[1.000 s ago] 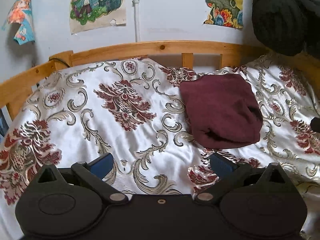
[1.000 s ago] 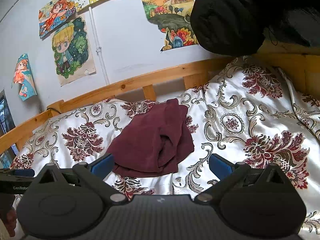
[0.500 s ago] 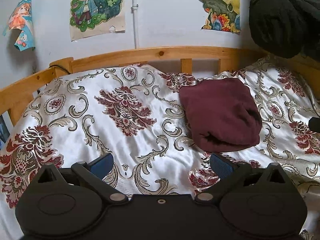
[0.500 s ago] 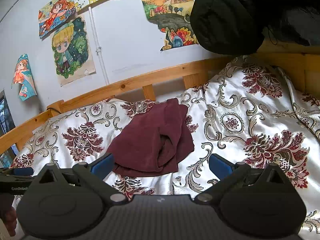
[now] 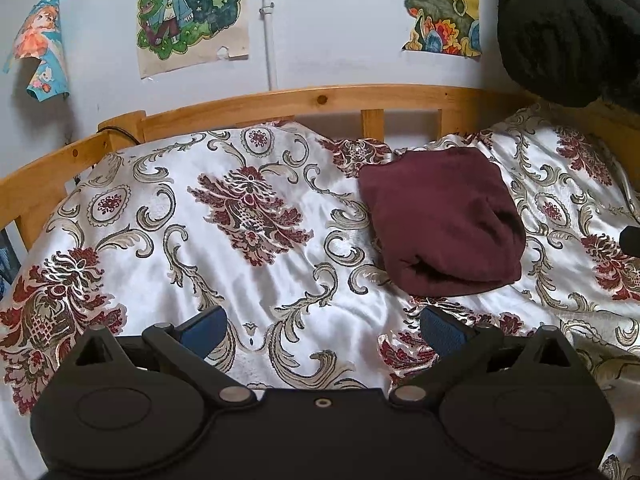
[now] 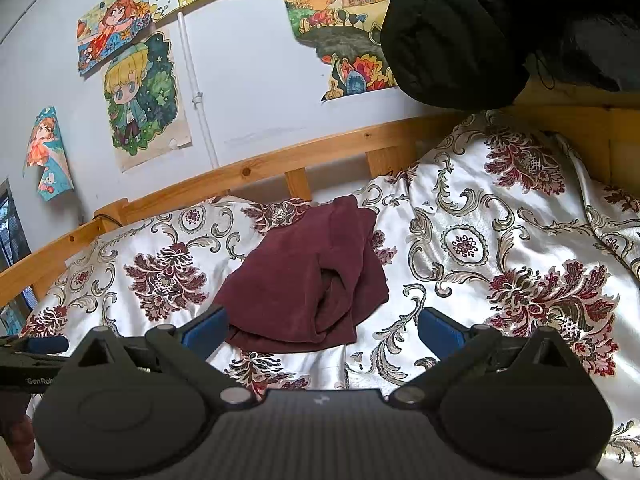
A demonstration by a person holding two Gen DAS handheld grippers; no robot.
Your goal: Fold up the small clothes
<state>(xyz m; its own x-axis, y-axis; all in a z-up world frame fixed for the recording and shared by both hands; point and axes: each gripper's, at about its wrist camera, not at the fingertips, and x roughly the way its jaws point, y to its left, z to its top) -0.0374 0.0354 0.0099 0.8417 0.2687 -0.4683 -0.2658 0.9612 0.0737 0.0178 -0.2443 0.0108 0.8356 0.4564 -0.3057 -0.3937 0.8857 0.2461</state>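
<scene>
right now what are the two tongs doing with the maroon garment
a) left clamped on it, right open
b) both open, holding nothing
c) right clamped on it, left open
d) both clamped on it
b: the left tongs and right tongs both gape wide with nothing between the fingers, while the maroon garment lies folded on the bedspread.

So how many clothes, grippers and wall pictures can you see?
Maroon folded garment: 1
Black garment hanging at top right: 1
Grippers: 2, left gripper and right gripper
Wall pictures: 5, counted in the right wrist view
Total: 9
</scene>
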